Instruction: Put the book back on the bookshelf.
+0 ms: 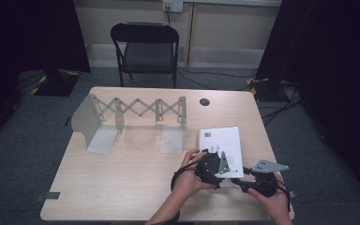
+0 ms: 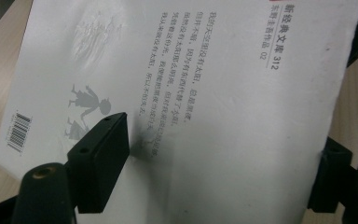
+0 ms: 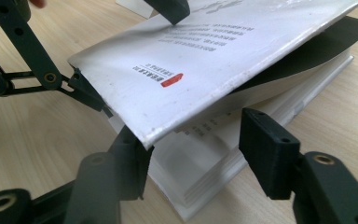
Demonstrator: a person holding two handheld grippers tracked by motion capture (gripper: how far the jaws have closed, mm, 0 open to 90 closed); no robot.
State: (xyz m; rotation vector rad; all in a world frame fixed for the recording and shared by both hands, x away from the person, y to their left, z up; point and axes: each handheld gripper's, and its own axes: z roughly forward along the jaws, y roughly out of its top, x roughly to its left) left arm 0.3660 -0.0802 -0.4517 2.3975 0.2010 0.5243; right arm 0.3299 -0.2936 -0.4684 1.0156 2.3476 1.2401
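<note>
The white paperback book point(image 1: 220, 143) with grey printing on its cover lies on the light wooden desk point(image 1: 131, 178), toward the near right corner, its right edge close to the desk's right edge. To its left the desk top lies bare as far as the grey metal folding scissor rack point(image 1: 133, 112), which stands well apart toward the far left. A black folding chair point(image 1: 145, 47) stands beyond the far edge, and a small dark round hole point(image 1: 205, 101) sits in the desk behind the book.

The left tool point(image 1: 215, 166) is over the book's near edge. In the left gripper view one pad rests on the cover point(image 2: 205, 107) and the other stands at the cover's edge; whether they press on it I cannot tell.

The right tool point(image 1: 251, 183) lies just right of the left one, at the book's near right corner. In the right gripper view its jaws stand apart on either side of that corner, with the cover point(image 3: 205, 70) lifted off the page block point(image 3: 205, 158); one pad is under the lifted corner, the other is clear of the pages.
</note>
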